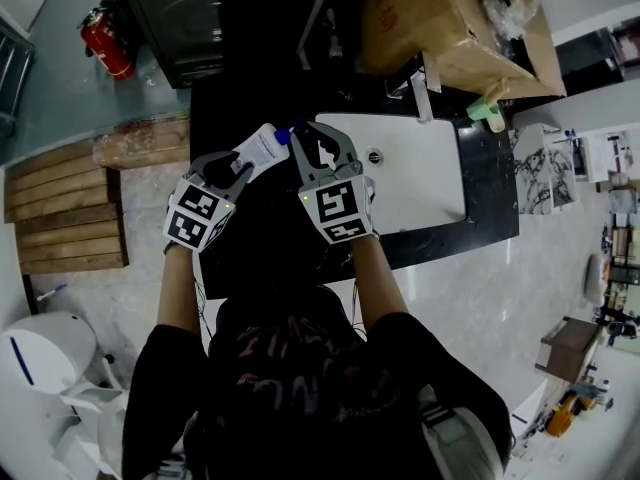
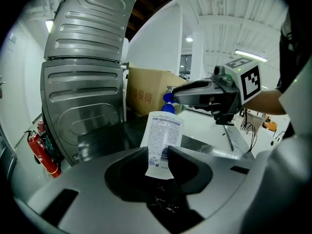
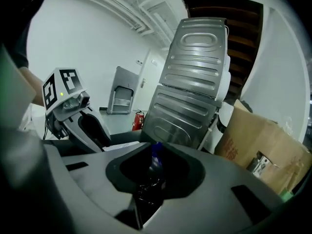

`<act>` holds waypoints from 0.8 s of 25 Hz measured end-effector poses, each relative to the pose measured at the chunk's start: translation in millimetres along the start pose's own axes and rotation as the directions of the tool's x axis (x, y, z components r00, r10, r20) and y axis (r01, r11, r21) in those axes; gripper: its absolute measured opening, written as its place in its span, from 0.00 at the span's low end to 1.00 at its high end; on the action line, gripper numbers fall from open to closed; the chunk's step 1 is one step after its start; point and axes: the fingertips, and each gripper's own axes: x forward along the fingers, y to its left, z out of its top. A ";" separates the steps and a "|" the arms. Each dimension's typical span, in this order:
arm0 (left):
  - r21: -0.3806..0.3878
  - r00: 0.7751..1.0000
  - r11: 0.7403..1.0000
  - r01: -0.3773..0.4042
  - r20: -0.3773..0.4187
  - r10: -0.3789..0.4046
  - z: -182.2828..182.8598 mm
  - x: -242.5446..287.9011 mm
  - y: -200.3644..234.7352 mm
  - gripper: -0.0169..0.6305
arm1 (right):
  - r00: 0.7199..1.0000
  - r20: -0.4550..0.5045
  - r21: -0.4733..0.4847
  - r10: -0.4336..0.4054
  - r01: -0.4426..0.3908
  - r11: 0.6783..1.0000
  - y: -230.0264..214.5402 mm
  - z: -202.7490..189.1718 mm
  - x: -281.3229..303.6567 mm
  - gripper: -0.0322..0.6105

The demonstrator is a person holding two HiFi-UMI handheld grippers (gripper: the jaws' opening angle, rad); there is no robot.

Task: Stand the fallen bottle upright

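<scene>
nearest you, both forearms reach out from your dark sleeves over the black counter [image 1: 490,203] and end just left of the white sink [image 1: 425,183]. well left of the sink, wooden slats [image 1: 65,208] lie on the floor.

your left gripper [image 1: 240,171] sits farther from the sink than the right one. its jaws are clamped on the lower end of the bottle [image 1: 262,151]; in the left gripper view the printed white label stands pinched between the two dark pads. the bottle is off the counter, held in the air just left of the sink's left edge. it is tilted, with its base toward your left gripper and its blue cap [image 1: 284,136] pointing toward the sink.

your right gripper [image 1: 312,128] hangs over the sink's left edge with its jaws drawn in narrow on that cap. the right gripper view shows the cap dark and snug between them. you have the bottle gripped at both ends, white body in the left tool and cap in the right.

beyond the sink, at its far side, a big cardboard box [image 1: 440,18] leans over the back of the counter. left of the sink and farther back stands a ribbed grey metal machine [image 2: 83,96]. farther still from the sink, past the machine, a red fire extinguisher [image 1: 105,40] stands on the floor.
</scene>
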 end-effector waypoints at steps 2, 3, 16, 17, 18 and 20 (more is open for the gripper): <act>-0.013 1.000 1.000 -0.014 0.015 0.014 -2.5 -2.3 -1.9 0.23 | 0.999 0.019 -0.038 0.026 -0.025 0.999 6.8 7.1 -1.8 0.16; -0.021 1.000 1.000 -0.019 0.022 0.020 -3.5 -3.2 -2.8 0.22 | 0.999 0.029 -0.060 0.038 -0.036 0.998 9.9 11.4 -3.0 0.16; -0.096 0.996 0.993 -0.074 0.043 0.079 -24.2 -24.5 -7.4 0.22 | 0.986 0.067 -0.404 0.154 -0.114 0.908 80.2 57.6 -23.2 0.18; -0.101 0.996 0.992 -0.077 0.043 0.082 -26.2 -26.0 -8.0 0.22 | 0.985 0.074 -0.440 0.158 -0.110 0.891 86.1 58.4 -24.9 0.18; -0.109 0.995 0.991 -0.080 0.044 0.085 -28.1 -27.3 -8.4 0.22 | 0.983 0.082 -0.476 0.164 -0.106 0.873 92.1 59.1 -26.4 0.18; -0.119 0.995 0.989 -0.085 0.042 0.091 -32.5 -29.7 -9.6 0.22 | 0.978 0.094 -0.534 0.186 -0.108 0.839 105.6 60.9 -30.1 0.18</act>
